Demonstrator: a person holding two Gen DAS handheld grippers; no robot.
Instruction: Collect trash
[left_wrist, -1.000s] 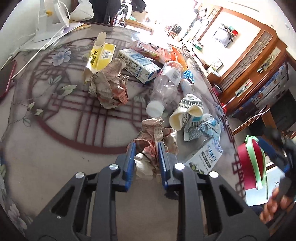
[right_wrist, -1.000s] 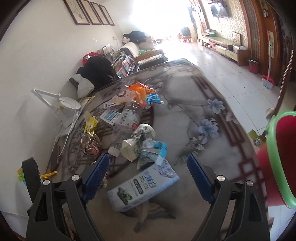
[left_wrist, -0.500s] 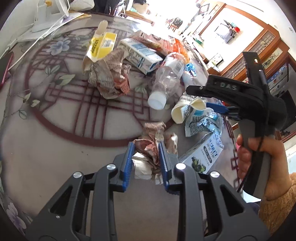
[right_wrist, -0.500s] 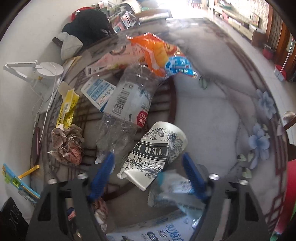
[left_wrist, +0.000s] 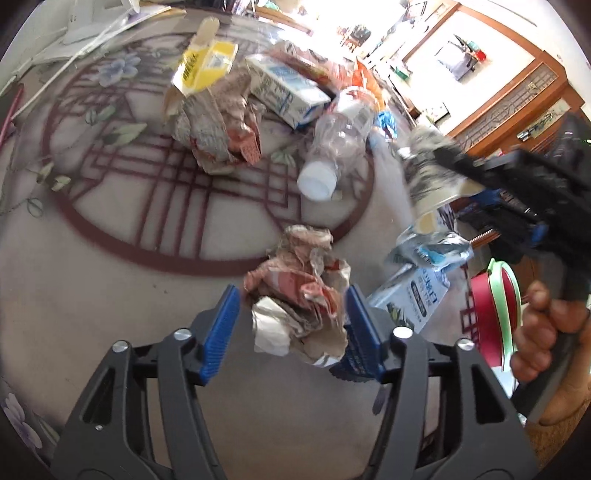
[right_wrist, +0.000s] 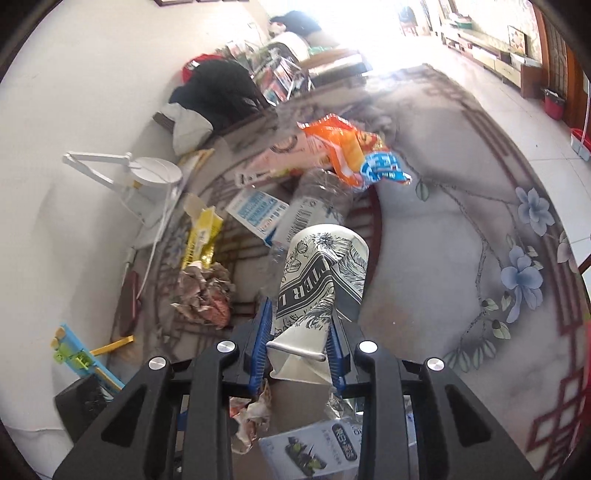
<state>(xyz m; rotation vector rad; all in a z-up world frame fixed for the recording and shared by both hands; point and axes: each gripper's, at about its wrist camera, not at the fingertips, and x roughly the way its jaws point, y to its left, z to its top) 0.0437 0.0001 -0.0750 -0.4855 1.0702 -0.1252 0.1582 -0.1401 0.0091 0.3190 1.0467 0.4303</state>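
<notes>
My left gripper (left_wrist: 291, 325) is open, its blue pads on either side of a crumpled brown paper wad (left_wrist: 301, 295) that lies on the table. My right gripper (right_wrist: 297, 343) is shut on a crushed black-and-white paper cup (right_wrist: 321, 273) and holds it off the table; it shows blurred in the left wrist view (left_wrist: 432, 173). A red bin with a green rim (left_wrist: 496, 314) stands past the table's right edge.
On the patterned table (left_wrist: 110, 288) lie a clear plastic bottle (left_wrist: 340, 144), a second crumpled paper wad (left_wrist: 218, 129), a yellow box (left_wrist: 207, 66), a blue-white carton (left_wrist: 284, 88), a silver wrapper (left_wrist: 428, 251), a milk carton (left_wrist: 413, 295) and orange snack bags (right_wrist: 340, 147). A white desk lamp (right_wrist: 147, 177) stands by the wall.
My left gripper has opened around the paper wad it was squeezing. My right gripper closed on the paper cup and lifted it off the table.
</notes>
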